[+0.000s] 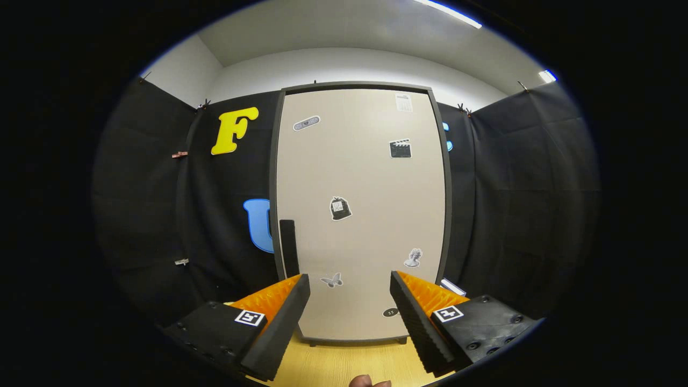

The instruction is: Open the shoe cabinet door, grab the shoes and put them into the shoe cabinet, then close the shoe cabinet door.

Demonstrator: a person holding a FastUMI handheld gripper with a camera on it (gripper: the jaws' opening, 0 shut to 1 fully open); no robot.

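Note:
The shoe cabinet stands straight ahead on the wooden floor, a tall beige unit with a dark frame. Its door is shut and carries several small stickers. A dark vertical handle sits on the door's left edge, just beyond my left fingertip. My gripper is open, its two fingers spread wide with nothing between them, pointing at the lower part of the door and a short way off it.
The light wooden floor runs from the fingers up to the cabinet's base. Black cloth walls close in on both sides and behind the cabinet. A fingertip of the person's hand shows below the fingers.

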